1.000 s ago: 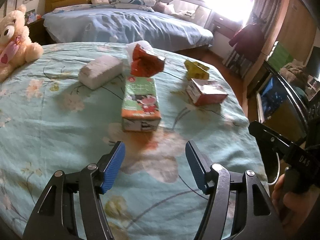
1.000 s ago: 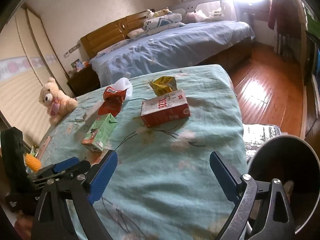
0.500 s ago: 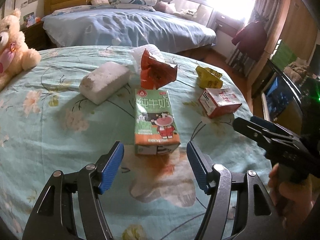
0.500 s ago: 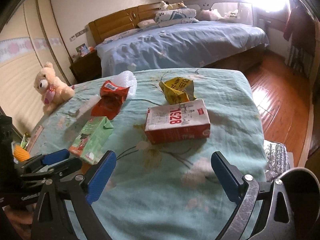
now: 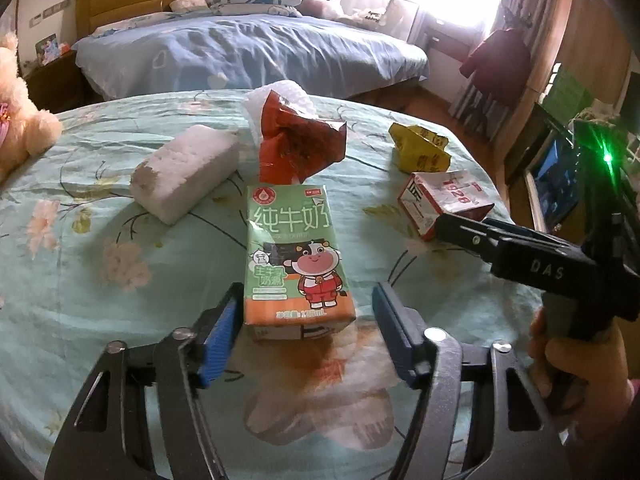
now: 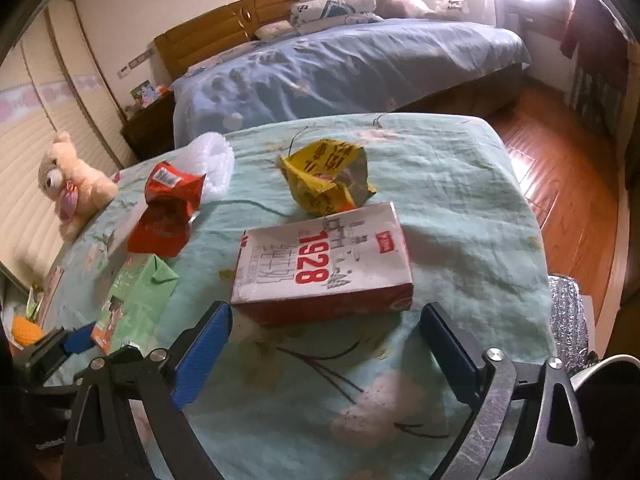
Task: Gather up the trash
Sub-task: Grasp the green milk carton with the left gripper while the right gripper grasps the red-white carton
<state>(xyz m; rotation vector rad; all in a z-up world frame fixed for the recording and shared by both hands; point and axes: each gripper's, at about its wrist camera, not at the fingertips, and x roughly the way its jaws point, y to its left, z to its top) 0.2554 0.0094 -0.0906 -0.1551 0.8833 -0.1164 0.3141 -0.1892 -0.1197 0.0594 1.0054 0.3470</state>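
A teddy (image 5: 16, 120) sits at the far left of the floral cover (image 5: 80, 280). Next comes a white block (image 5: 184, 176), then a red wrapper (image 5: 296, 148) just behind the green carton (image 5: 298, 256). The left gripper (image 5: 306, 332) is spread wide, the carton's near end between its pads. Further right, the right gripper (image 6: 324, 356) gapes just short of the red box (image 6: 324, 260), a yellow wrapper (image 6: 328, 180) behind it.

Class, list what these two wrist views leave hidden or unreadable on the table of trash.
- Left wrist: teddy bear, cut off by the left edge.
- Left wrist: white wad, mostly hidden behind the red wrapper.
- Right wrist: dark bin, cut off at the corner; contents unseen.
- Right wrist: green milk carton, print too blurred to read.
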